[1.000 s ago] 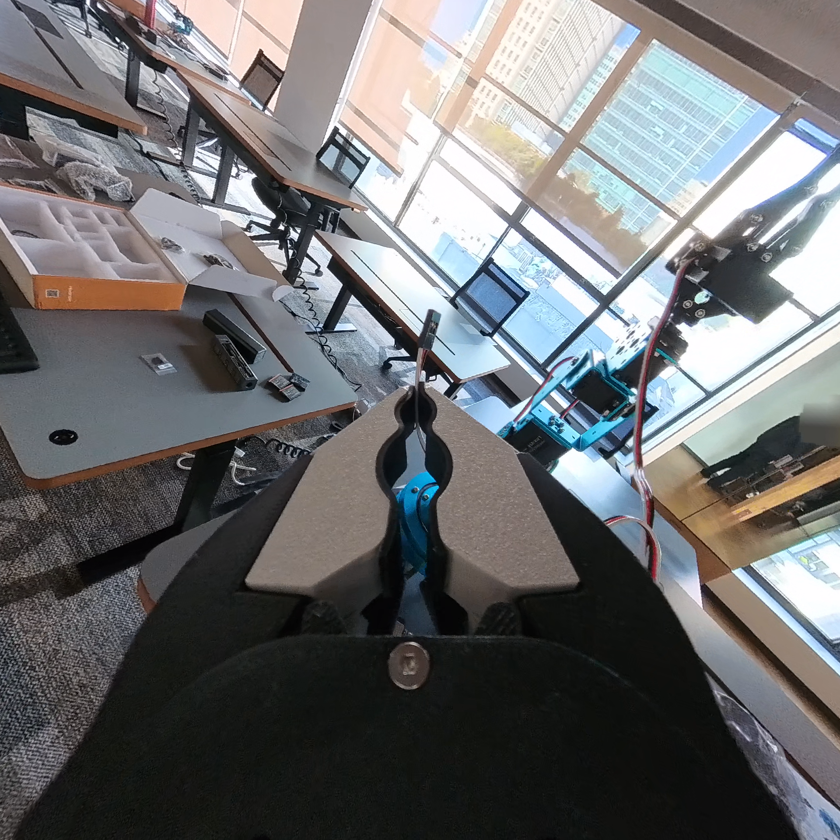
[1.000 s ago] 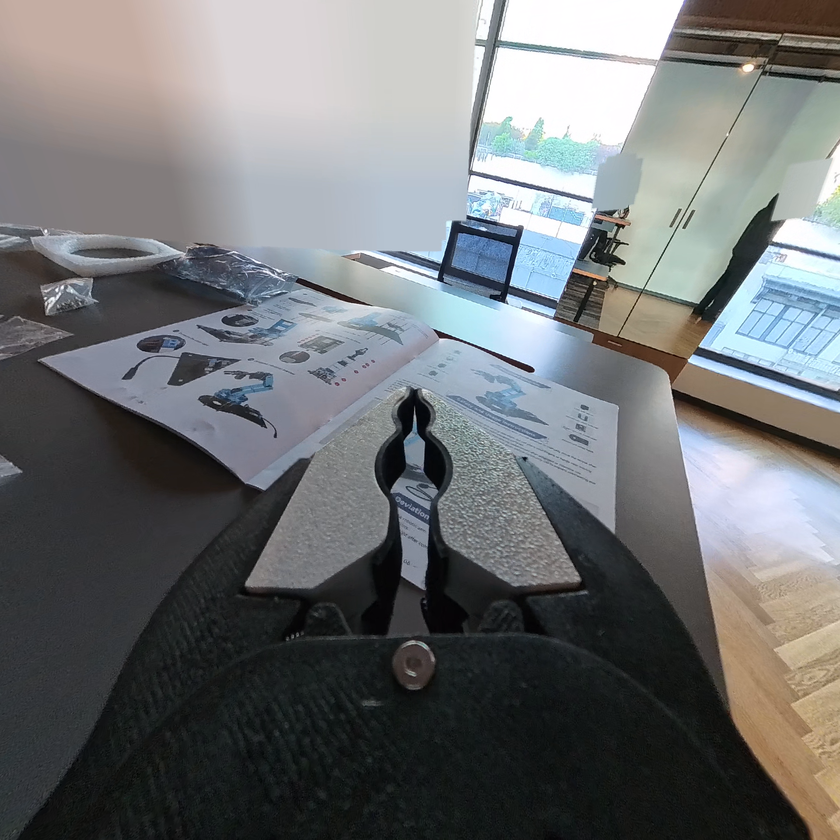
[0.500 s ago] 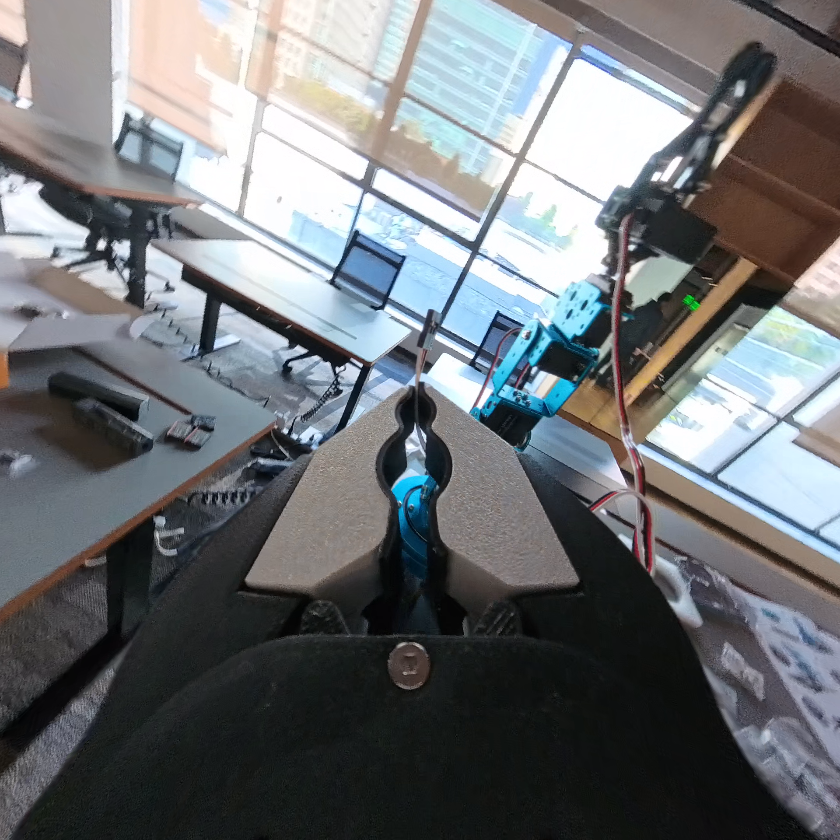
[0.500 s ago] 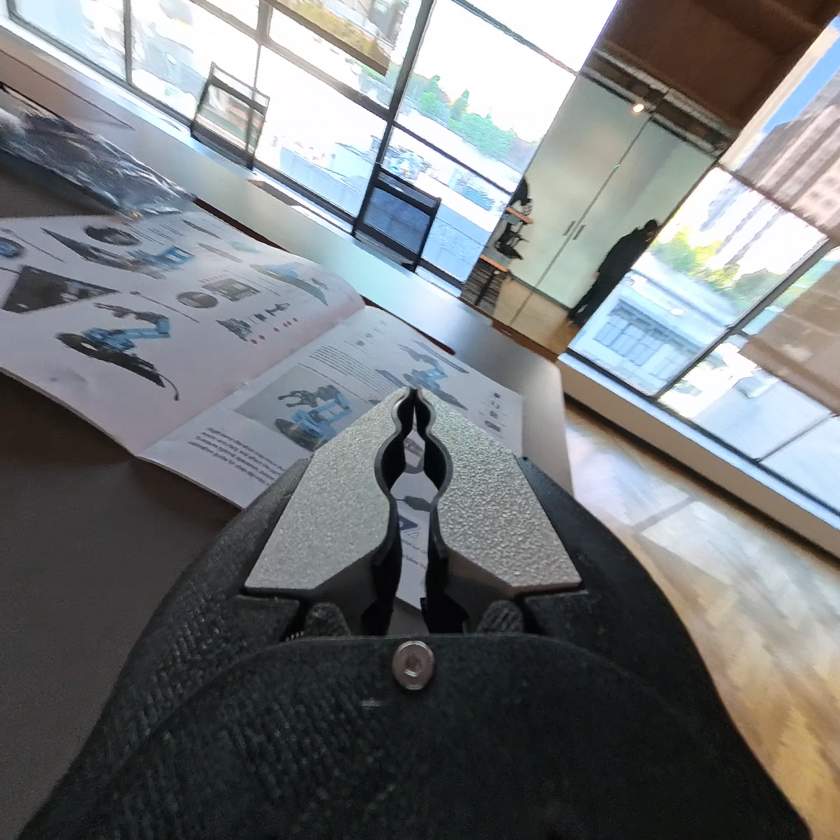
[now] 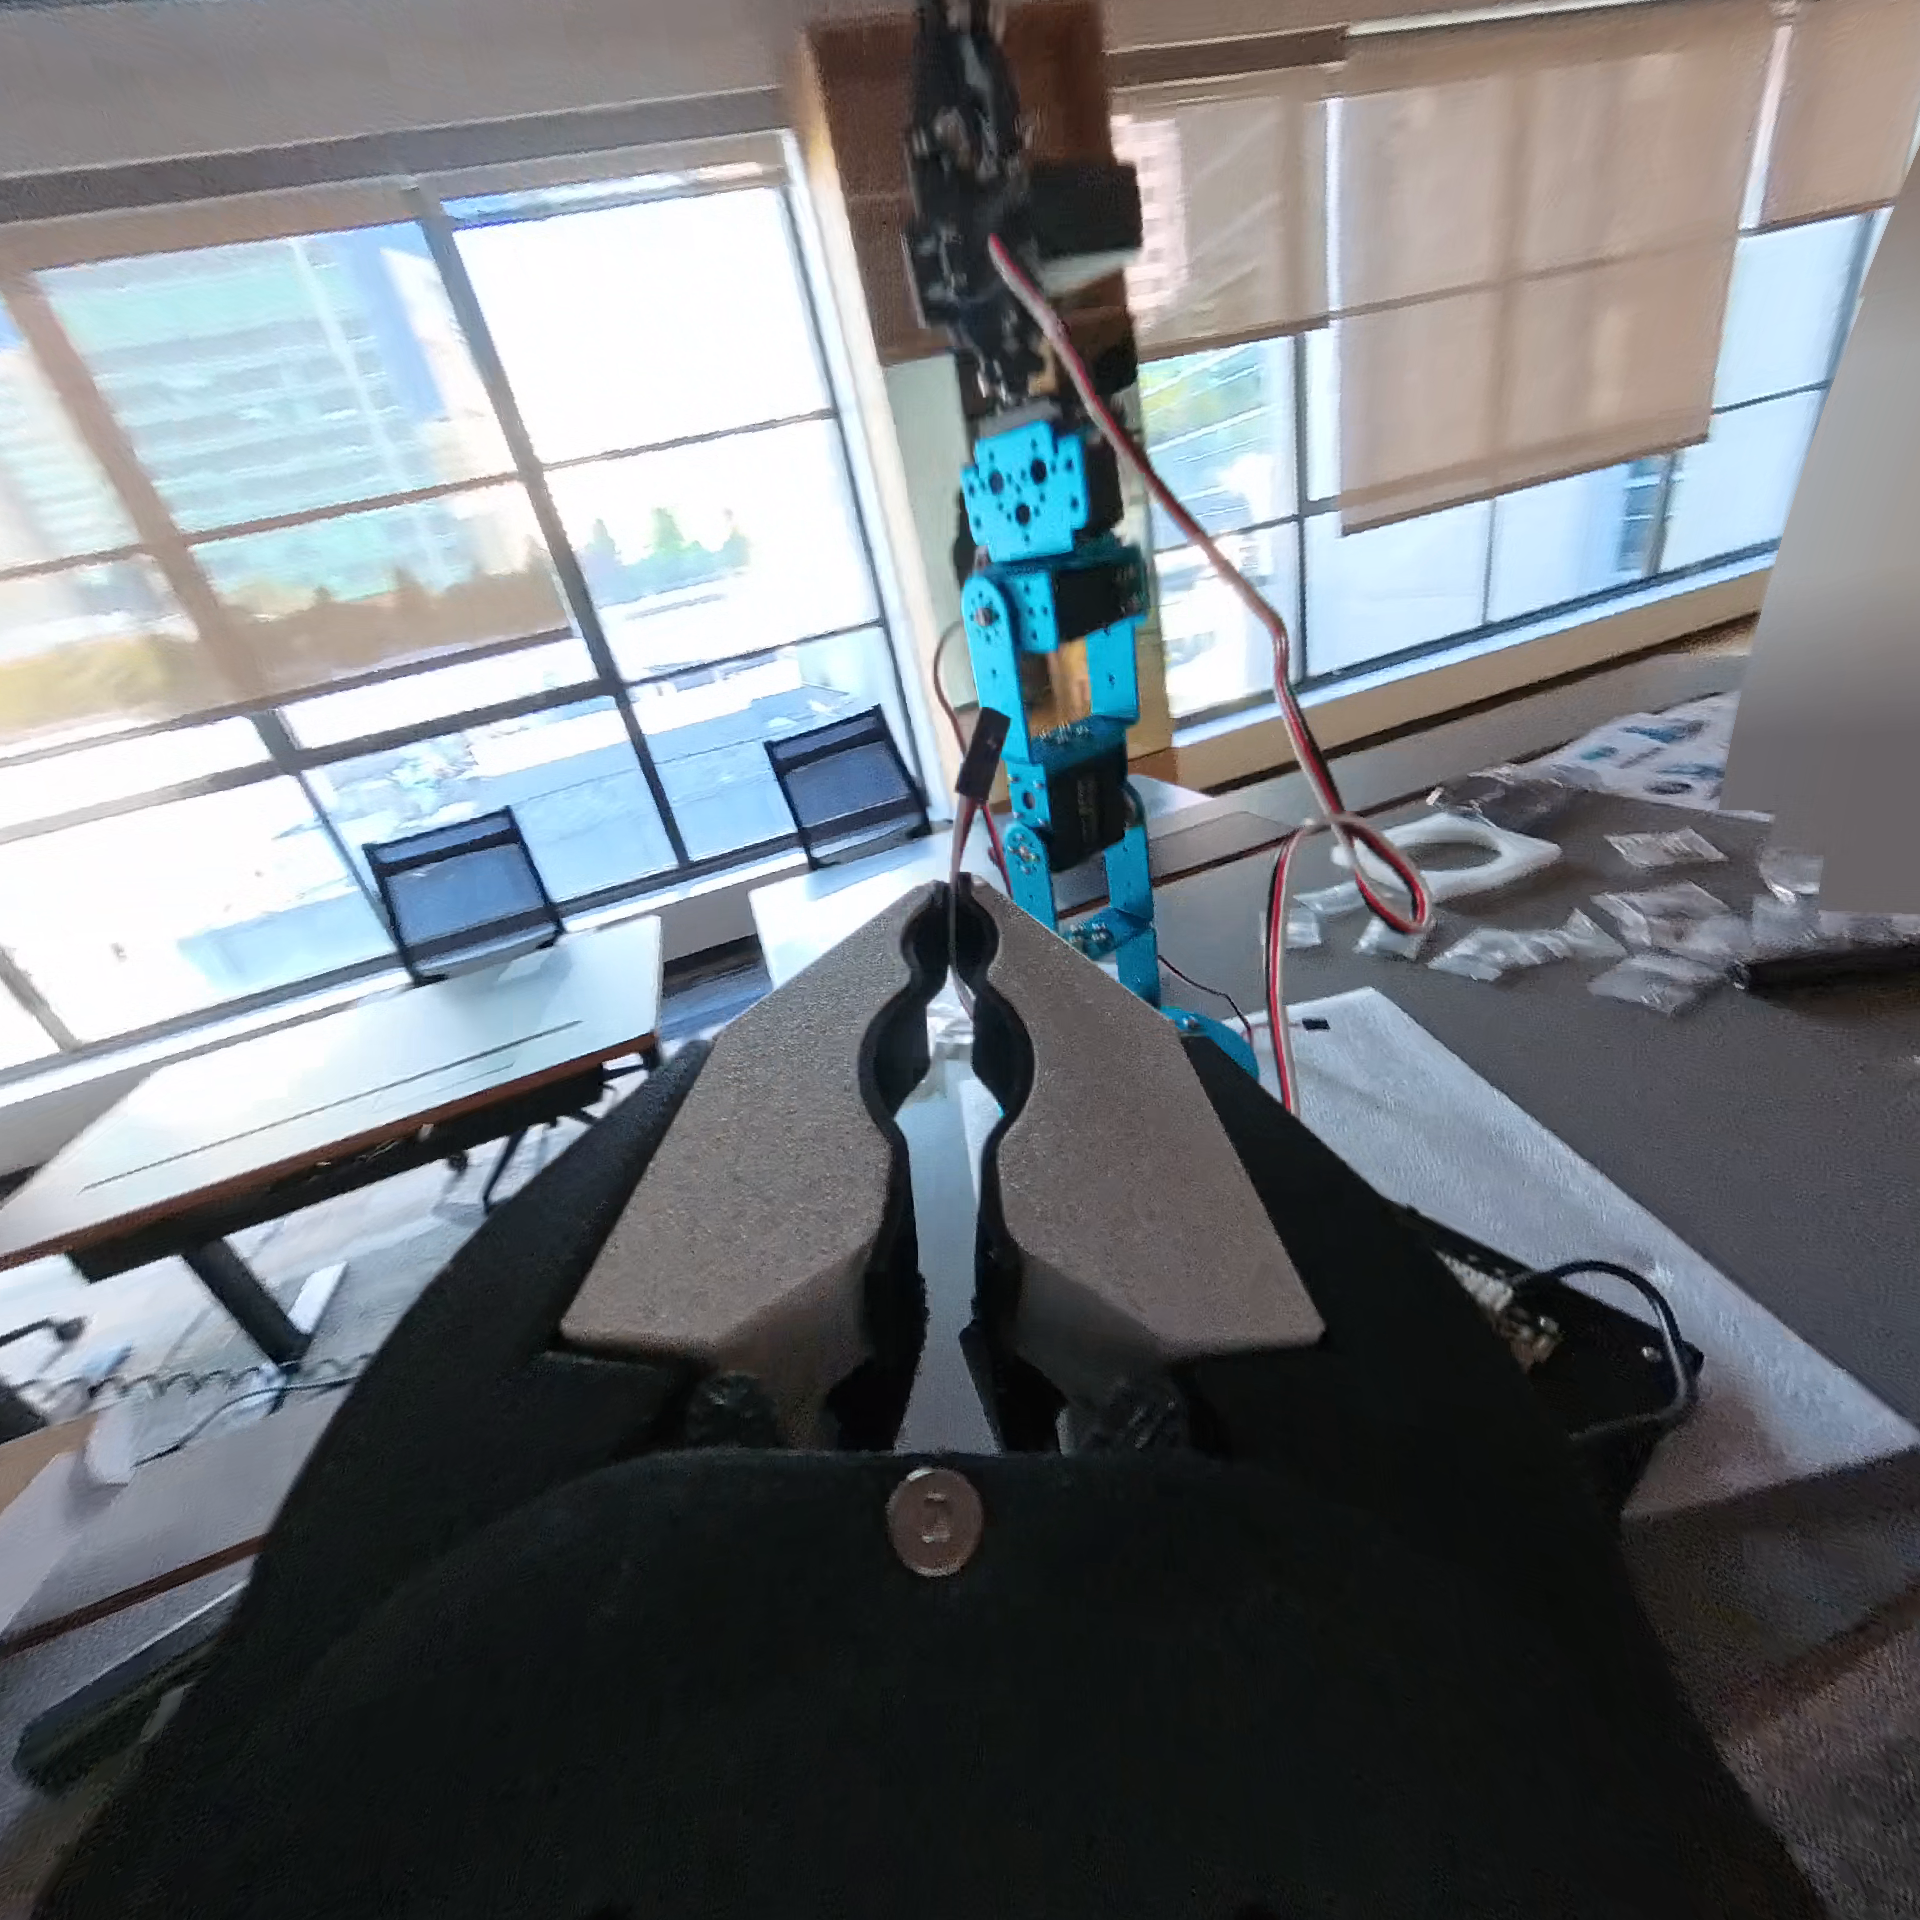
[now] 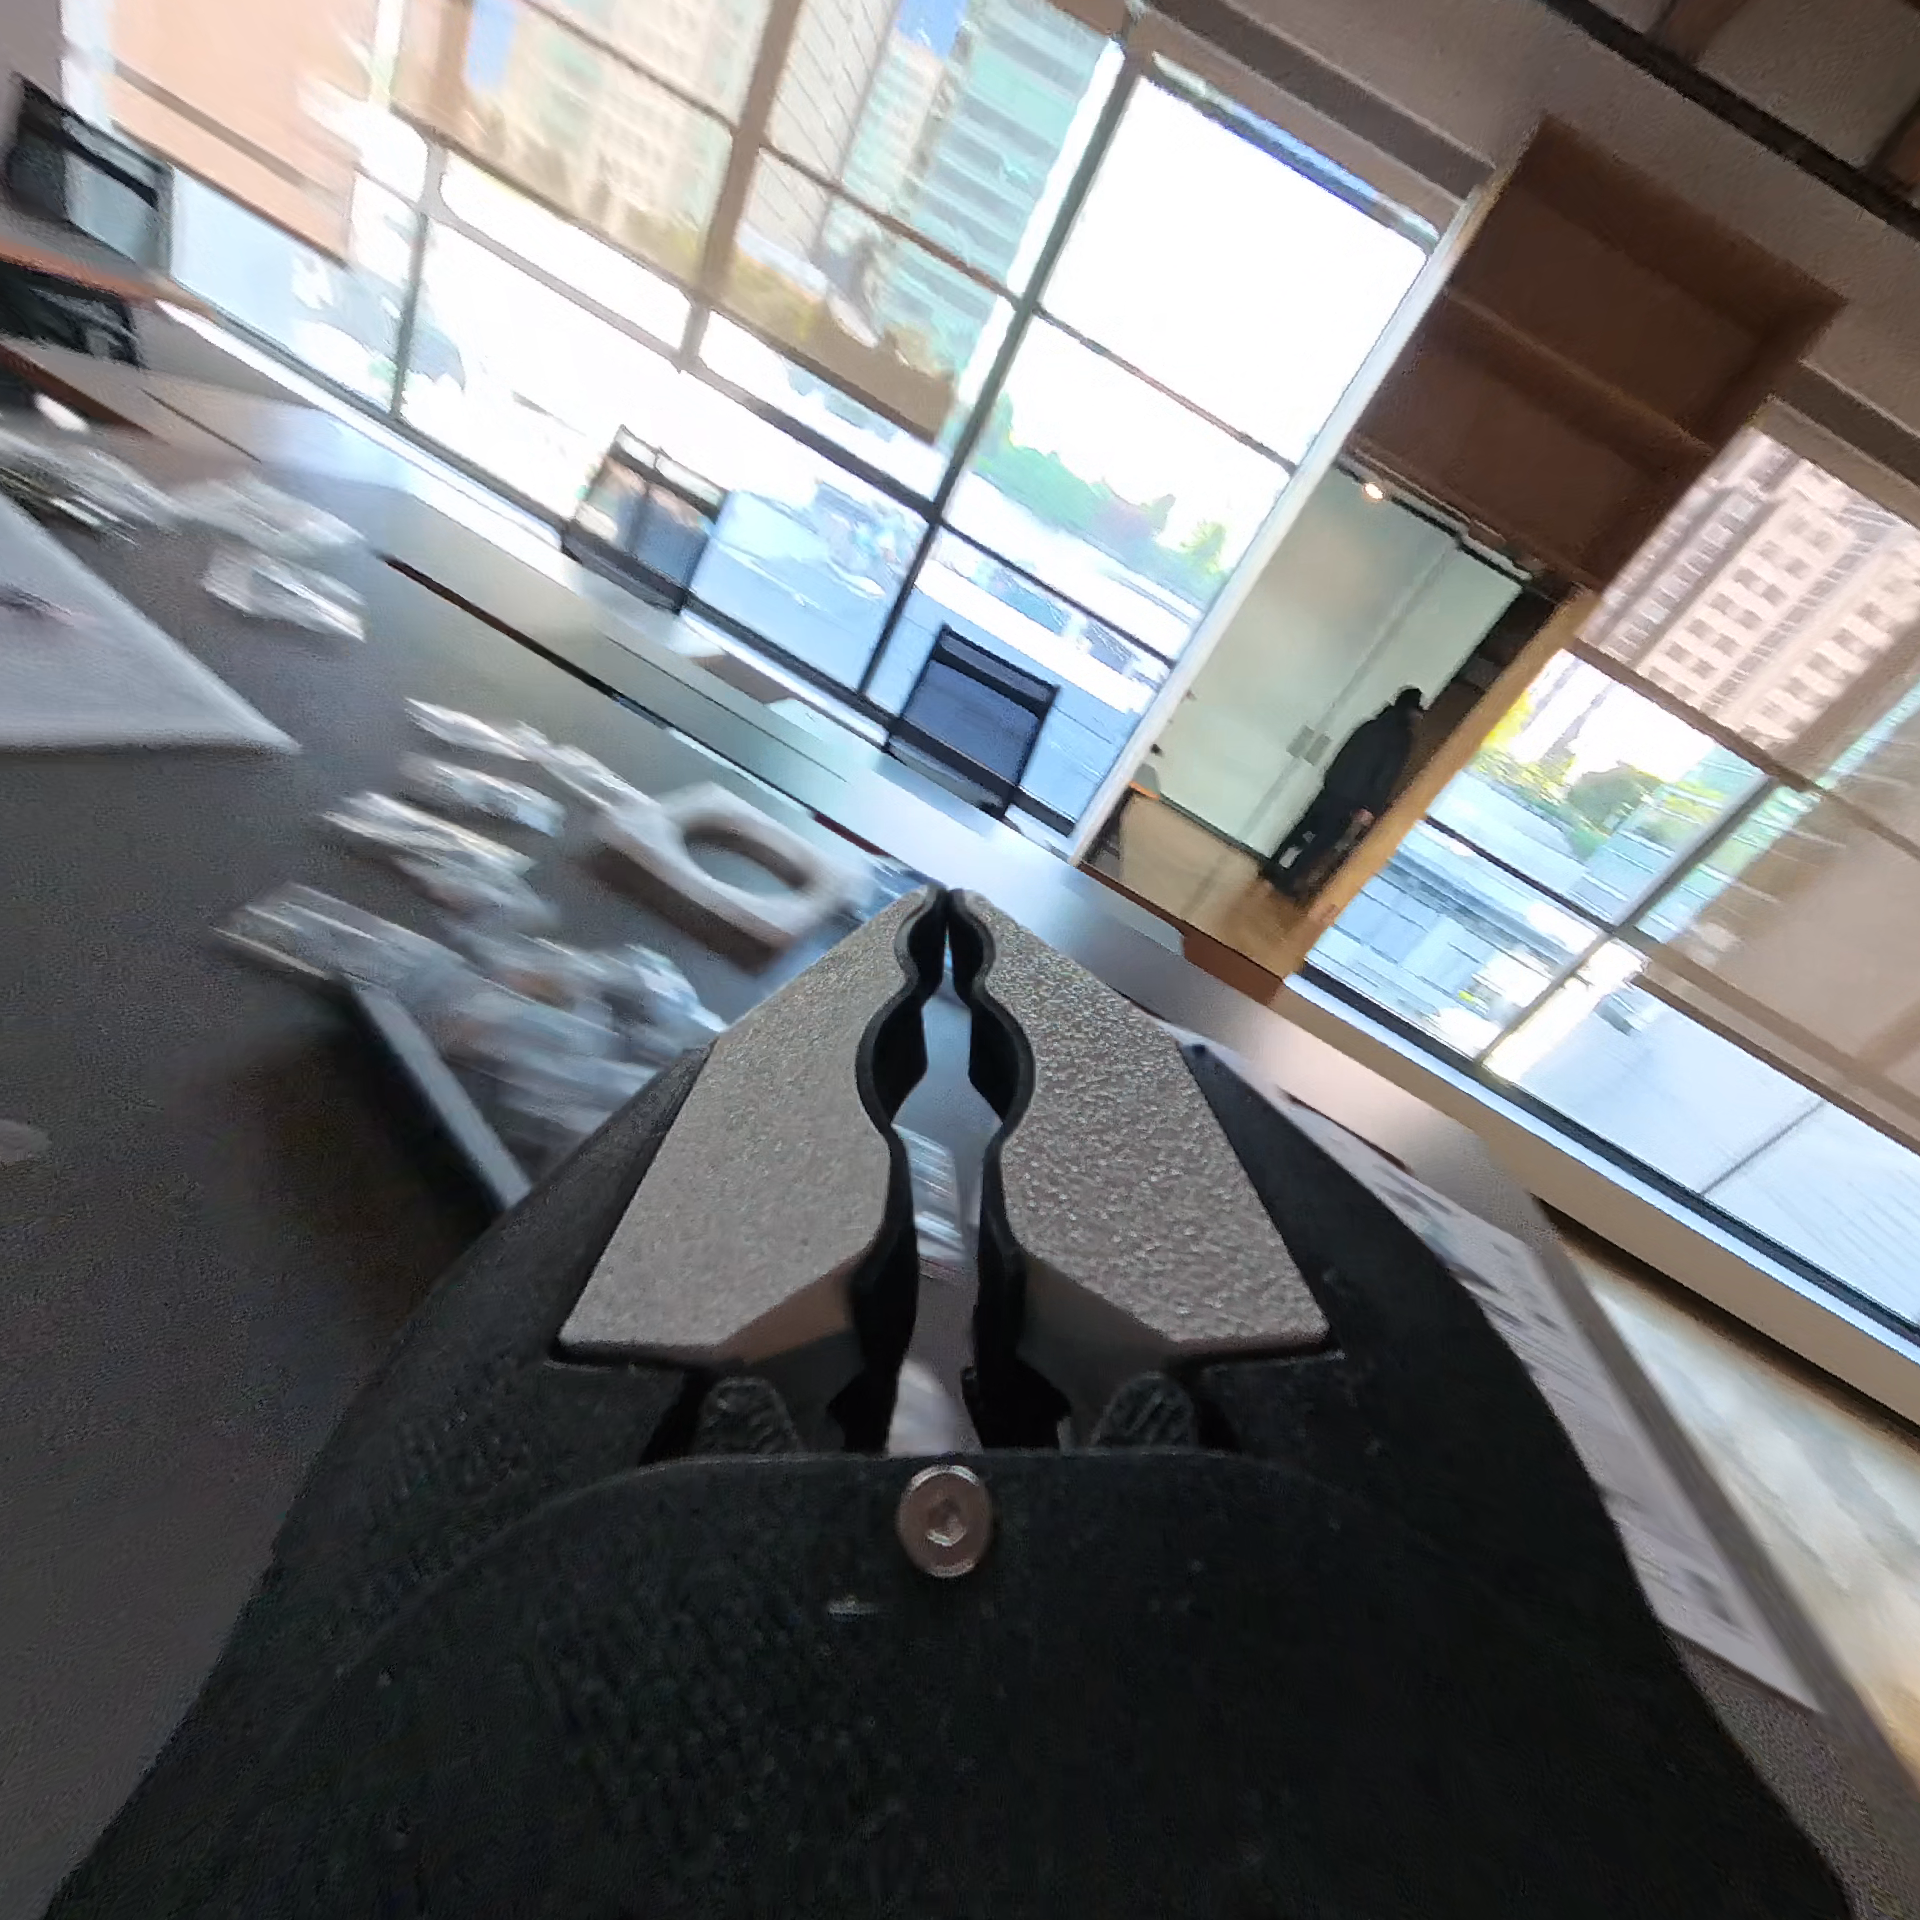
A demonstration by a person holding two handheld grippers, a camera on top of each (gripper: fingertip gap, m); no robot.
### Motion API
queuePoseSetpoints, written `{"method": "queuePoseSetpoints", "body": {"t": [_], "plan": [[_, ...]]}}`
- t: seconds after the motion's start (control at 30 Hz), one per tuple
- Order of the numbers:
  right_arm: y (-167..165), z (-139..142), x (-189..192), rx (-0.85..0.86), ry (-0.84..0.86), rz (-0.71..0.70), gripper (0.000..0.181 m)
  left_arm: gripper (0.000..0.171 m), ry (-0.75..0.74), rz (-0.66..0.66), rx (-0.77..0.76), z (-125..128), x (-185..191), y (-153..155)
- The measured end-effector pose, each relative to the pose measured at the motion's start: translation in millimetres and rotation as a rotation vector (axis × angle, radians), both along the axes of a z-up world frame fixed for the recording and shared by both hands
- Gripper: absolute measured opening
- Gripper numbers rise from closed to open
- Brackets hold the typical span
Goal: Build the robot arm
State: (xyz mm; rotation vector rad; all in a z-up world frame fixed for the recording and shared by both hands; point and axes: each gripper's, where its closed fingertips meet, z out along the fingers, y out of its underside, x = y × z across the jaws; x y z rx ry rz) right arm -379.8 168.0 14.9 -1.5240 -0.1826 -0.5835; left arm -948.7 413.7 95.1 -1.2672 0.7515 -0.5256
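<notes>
Blue metal arm (image 5: 1049,665) stands upright just ahead of the left gripper (image 5: 954,891), whose tips are pinched on a thin wire (image 5: 961,831) ending in a black plug (image 5: 987,743) above them. A red-white-black cable (image 5: 1288,665) loops down to the right of the tips, over foam (image 5: 1455,1174) and small bags (image 5: 1652,935). The right gripper (image 6: 948,902) is closed with nothing between its tips, hovering over the table (image 6: 187,1091); a foam ring (image 6: 727,862) lies just left of it, blurred. The plug sits in no socket.

Right gripper (image 6: 948,906) closed, empty, above dark table (image 6: 187,1195).
</notes>
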Motion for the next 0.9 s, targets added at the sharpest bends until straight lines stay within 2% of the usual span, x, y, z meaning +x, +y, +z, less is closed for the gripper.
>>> {"method": "queuePoseSetpoints", "body": {"t": [0.07,0.17,0.23,0.33,0.47,0.67,0.8,0.9], "plan": [[24,0,-83,0.001,0.045,0.091,0.000,0.000,-0.009,-0.065,-0.051,-16,5,9],[62,-10,-194,-0.141,0.135,0.268,0.000,0.000,-0.080,-0.181,-0.121,-27,19,17],[78,-10,-252,-0.201,0.129,0.362,0.000,0.000,-0.061,-0.208,-0.099,-35,28,24],[98,-10,-310,-0.219,0.111,0.458,0.000,0.000,0.010,-0.202,0.008,-47,37,32],[128,-20,-353,-0.224,0.161,0.531,0.000,0.000,0.117,-0.209,0.098,-65,43,36],[151,-22,-391,-0.247,0.232,0.506,0.000,0.000,0.270,-0.317,0.237,-91,49,43],[163,-23,-416,-0.235,0.323,0.434,0.000,0.000,0.250,-0.464,0.354,-98,58,42],[171,-13,-439,-0.189,0.337,0.342,0.000,0.000,0.187,-0.559,0.405,-99,64,50]]}}
